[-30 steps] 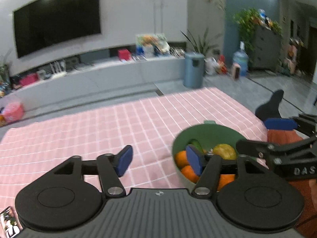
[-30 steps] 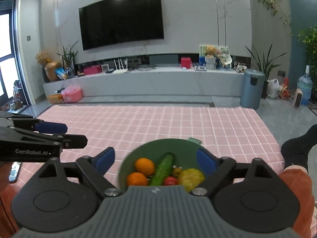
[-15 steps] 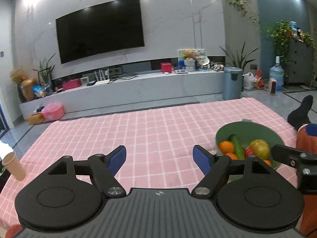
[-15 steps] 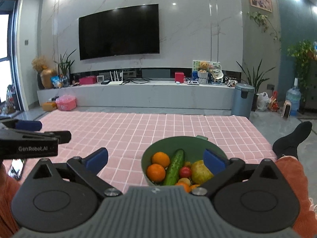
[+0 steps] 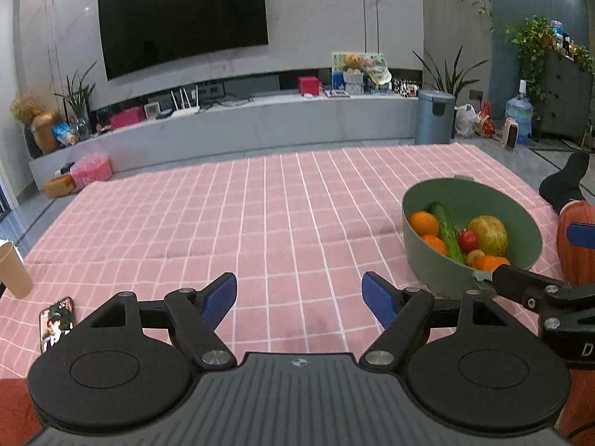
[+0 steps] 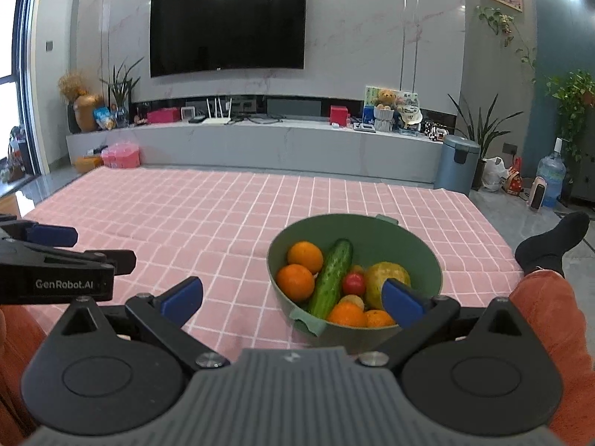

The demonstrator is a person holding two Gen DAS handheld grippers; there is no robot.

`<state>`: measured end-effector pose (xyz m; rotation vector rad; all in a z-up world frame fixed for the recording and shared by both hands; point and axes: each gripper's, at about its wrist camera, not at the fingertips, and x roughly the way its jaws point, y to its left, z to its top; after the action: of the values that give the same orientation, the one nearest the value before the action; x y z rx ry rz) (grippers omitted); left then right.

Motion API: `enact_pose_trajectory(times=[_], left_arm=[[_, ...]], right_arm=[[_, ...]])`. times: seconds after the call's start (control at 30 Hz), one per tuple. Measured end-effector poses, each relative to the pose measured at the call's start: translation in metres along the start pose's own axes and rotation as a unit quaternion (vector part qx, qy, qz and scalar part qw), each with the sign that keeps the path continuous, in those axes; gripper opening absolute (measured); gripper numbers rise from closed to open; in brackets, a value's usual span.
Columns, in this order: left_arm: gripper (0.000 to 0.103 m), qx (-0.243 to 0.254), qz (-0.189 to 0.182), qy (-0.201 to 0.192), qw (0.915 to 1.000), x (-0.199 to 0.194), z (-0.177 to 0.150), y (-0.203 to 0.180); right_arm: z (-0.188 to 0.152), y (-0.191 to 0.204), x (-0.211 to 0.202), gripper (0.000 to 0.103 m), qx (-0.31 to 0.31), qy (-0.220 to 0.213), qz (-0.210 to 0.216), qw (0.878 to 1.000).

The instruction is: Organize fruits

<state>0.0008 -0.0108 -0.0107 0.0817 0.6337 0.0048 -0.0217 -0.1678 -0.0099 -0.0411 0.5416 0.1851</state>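
A green bowl stands on the pink checked tablecloth near its front right. It holds several oranges, a cucumber, a small red tomato and a yellow-green round fruit. My right gripper is open and empty, just in front of the bowl. My left gripper is open and empty over bare cloth, left of the bowl, which also shows in the left wrist view.
A paper cup and a phone lie at the cloth's left front. A person's leg in orange trousers and a black sock are at the right. A TV wall and low cabinet stand beyond the table.
Both grippers have pulled back and up from the bowl. The left gripper has swung left, so the bowl now sits to its right instead of between its fingers.
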Motion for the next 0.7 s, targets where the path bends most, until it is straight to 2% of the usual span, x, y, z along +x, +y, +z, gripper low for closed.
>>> enact_pose_trajectory(times=[0.3,0.7], left_arm=[[0.09,-0.009,0.005,0.014,0.9998,0.001,-0.008,0.009],[0.09,-0.006,0.005,0.011,0.9999,-0.003,-0.008,0.012]], right_arm=[[-0.003,0.002,0.007,0.098,0.001,0.013,0.001,1.0],[-0.004,0.005,0.005,0.098,-0.003,0.01,0.008,1.0]])
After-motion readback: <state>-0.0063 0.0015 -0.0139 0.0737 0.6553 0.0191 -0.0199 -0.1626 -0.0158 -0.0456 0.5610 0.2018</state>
